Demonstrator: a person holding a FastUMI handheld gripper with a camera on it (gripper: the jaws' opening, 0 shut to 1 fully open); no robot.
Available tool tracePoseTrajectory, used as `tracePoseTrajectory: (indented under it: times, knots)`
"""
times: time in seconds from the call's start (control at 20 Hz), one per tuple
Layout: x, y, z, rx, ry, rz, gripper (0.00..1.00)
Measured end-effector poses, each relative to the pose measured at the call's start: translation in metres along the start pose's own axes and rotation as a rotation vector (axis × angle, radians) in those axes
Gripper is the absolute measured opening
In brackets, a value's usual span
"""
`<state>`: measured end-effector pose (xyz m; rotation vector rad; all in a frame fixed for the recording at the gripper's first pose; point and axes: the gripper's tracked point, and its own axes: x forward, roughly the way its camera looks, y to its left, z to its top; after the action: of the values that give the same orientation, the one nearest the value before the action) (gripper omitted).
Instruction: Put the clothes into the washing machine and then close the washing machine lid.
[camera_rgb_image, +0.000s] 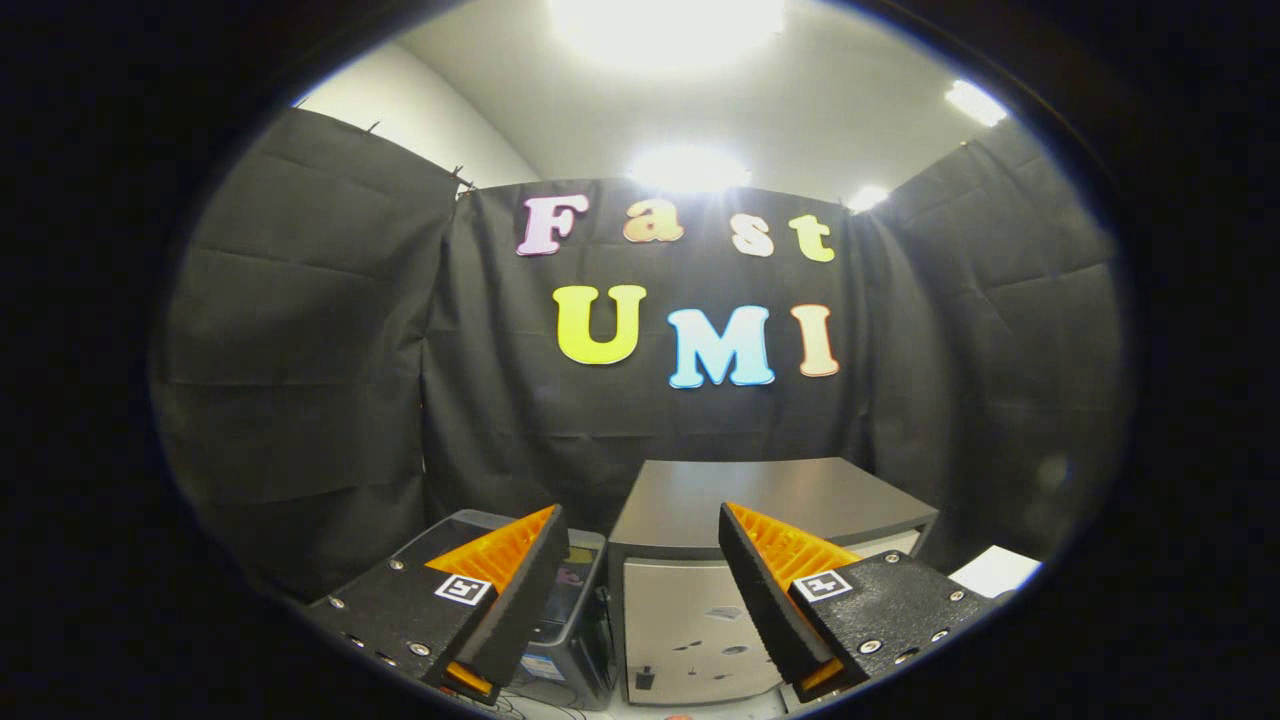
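The washing machine appears to be the small dark grey plastic tub with a translucent lid (570, 610), low and just ahead of the gripper (640, 560); no clothes are visible. Jaws stand apart, empty, aimed level, likely a starting pose. Beside it sits a grey flat-topped cabinet (760, 500).

One claw (640, 570) is in view, its two fingers (520, 590) spread apart with nothing between them; each finger carries one square marker, so two markers in all. Beyond the fingers stand two box-like things: one grey cabinet (700, 610) with a flat dark top at 12 o'clock from the fingertips, and one smaller dark machine (570, 630) with a clear lid just beside it at 9 o'clock. One white sheet (995, 572) lies at 3 o'clock. Overhead, four ceiling lights (688, 168) glow. Three black cloth walls (300, 350) close the booth.
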<state>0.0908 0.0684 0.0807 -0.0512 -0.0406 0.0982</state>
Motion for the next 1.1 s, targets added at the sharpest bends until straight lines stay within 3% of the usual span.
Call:
tracePoseTrajectory:
  times: [0.45,1.1]
  knots:
    - [-0.030,-0.065,-0.002,0.008,-0.001,-0.073,0.94]
    - [-0.033,-0.078,-0.004,0.018,0.001,-0.068,0.94]
